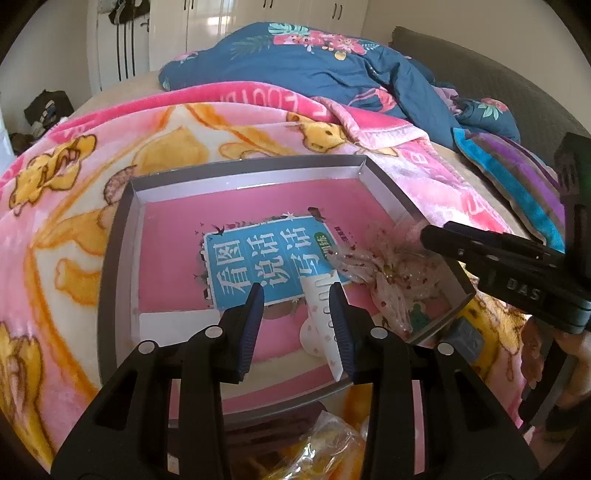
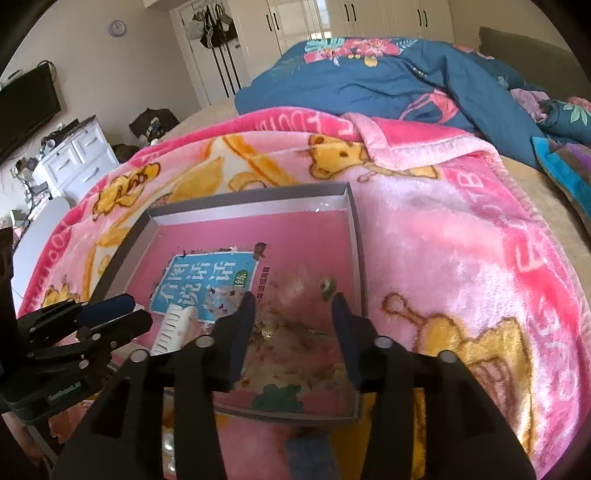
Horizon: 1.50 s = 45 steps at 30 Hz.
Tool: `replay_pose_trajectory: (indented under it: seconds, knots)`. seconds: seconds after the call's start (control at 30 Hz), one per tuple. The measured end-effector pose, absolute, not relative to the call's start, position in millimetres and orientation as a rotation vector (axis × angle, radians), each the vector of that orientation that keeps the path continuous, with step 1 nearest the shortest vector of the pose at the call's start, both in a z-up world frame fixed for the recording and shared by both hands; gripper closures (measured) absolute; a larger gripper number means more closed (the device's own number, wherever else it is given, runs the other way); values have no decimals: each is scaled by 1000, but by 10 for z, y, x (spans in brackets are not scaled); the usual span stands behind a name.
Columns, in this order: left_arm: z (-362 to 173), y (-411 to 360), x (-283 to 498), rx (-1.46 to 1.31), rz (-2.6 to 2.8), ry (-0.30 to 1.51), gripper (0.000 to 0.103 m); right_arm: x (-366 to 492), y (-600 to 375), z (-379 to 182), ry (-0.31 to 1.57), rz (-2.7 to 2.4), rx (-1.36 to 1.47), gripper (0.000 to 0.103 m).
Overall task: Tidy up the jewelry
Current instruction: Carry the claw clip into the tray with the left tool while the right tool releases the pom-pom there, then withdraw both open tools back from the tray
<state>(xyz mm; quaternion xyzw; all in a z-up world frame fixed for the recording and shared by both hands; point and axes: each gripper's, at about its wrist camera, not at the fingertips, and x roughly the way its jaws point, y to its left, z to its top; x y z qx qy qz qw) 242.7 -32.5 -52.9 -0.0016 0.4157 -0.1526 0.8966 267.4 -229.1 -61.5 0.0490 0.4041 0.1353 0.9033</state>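
left hand-held gripper (image 1: 297,291): jaws narrow, a gap between them; a white slotted card (image 1: 322,306) lies against the inner face of one finger, the other finger clear of it. Cannot tell if the pads actually clamp it.
right hand-held gripper (image 2: 293,301): jaws part open, nothing pinched; a clear speckled bag (image 2: 295,347) lies under and between the fingers, loose.
white slotted card: inside the tray, near edge, overlapping the blue book cover (image 1: 258,258). Long axis runs near to far, tilted slightly sideways; slotted end points away from the left camera.
clear speckled bag: crumpled in the tray's near right corner, with small gold bits inside; item type too blurred to tell.
tray (image 1: 122,236): shallow grey-walled box, pink floor, open top, sitting flat on the blanket.
surface: bed, covered by a pink fleece blanket (image 2: 461,258) with yellow bear print.
further back: dark blue floral duvet (image 2: 388,81) bunched up behind the blanket.
room: white wardrobe doors (image 2: 369,22) on the far wall, white drawer unit (image 2: 74,162) and dark screen (image 2: 26,107) at left, round wall clock (image 2: 117,27).
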Motion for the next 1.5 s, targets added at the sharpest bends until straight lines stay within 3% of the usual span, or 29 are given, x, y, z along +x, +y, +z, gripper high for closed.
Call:
replay_pose_trajectory:
  seconds: [0.2, 0.33, 0.4, 0.47, 0.6, 0.67, 0.77, 0.87, 1.5]
  knots:
    - [-497, -294, 2395, -20, -319, 844, 73, 2539, -2429, -500, 805, 266, 131, 54]
    - [-440, -275, 2341, -6, -302, 818, 56, 2379, -2555, -414, 774, 254, 178, 47]
    - [-404, -256, 2306, 5, -288, 805, 53, 2300, -2577, -377, 759, 251, 186, 46]
    - [-366, -226, 2251, 9, -273, 789, 42, 2225, -2588, -329, 742, 245, 183, 42]
    - [-291, -136, 2176, -6, -244, 775, 29, 2060, -2596, -241, 708, 242, 187, 29]
    - [-272, -83, 2142, -21, -229, 781, 18, 1982, -2583, -202, 695, 240, 171, 28]
    - [-244, -10, 2093, -42, -203, 784, 11, 1894, -2557, -159, 683, 240, 146, 26]
    - [-188, 55, 2027, -44, -166, 765, 9, 1790, -2565, -112, 658, 230, 137, 15]
    - [395, 457, 1383, -58, -43, 639, 9, 1303, -2630, 381, 546, 261, 157, 15]
